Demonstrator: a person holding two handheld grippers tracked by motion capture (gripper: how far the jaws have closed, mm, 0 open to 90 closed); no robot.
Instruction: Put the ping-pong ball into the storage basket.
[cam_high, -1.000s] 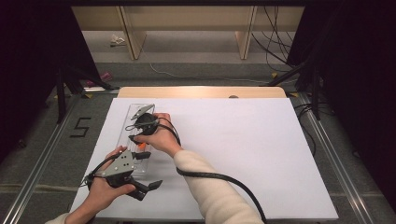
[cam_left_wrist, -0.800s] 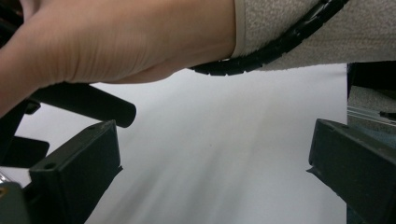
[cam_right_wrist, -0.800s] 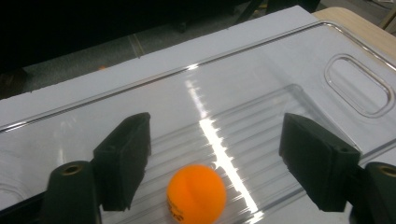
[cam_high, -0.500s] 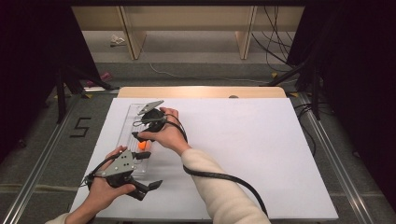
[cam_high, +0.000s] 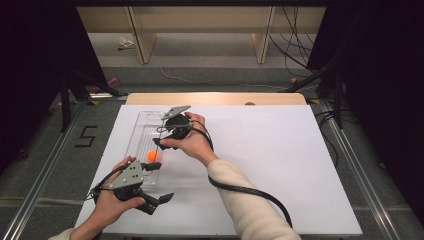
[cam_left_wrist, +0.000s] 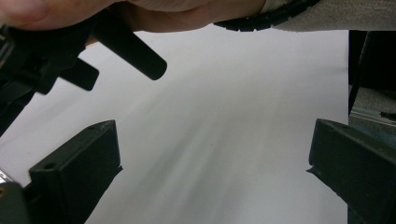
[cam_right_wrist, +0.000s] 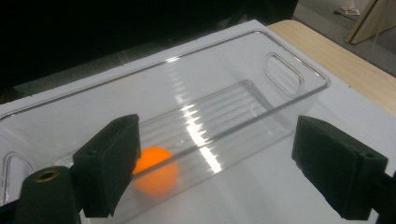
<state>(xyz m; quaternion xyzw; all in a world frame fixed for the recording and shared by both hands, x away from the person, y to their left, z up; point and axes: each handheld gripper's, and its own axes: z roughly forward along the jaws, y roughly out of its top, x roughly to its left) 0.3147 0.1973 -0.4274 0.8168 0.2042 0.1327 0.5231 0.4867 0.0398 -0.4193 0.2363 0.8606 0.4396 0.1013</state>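
Since a second ago, my right hand has lifted up and away toward the far end of the clear plastic bin (cam_high: 142, 131), and its jaws have just been opening, so the orange ball (cam_high: 154, 155) now sits alone on the ribbed floor of the bin.

Going left to right: my left gripper (cam_high: 155, 202) waits at the near-left of the white table sheet (cam_high: 280, 165), just beside the near end of the bin. Its jaws are spread wide with nothing between them. Next comes the bin, which runs long-ways away from me. The ball lies near its close end. My right gripper (cam_high: 159, 141) hangs over the middle of the bin, jaws wide and empty.

From the right gripper view, the ball (cam_right_wrist: 156, 171) lies low and to the left, partly behind the left pad. I think the left gripper is a bit nearer to it.
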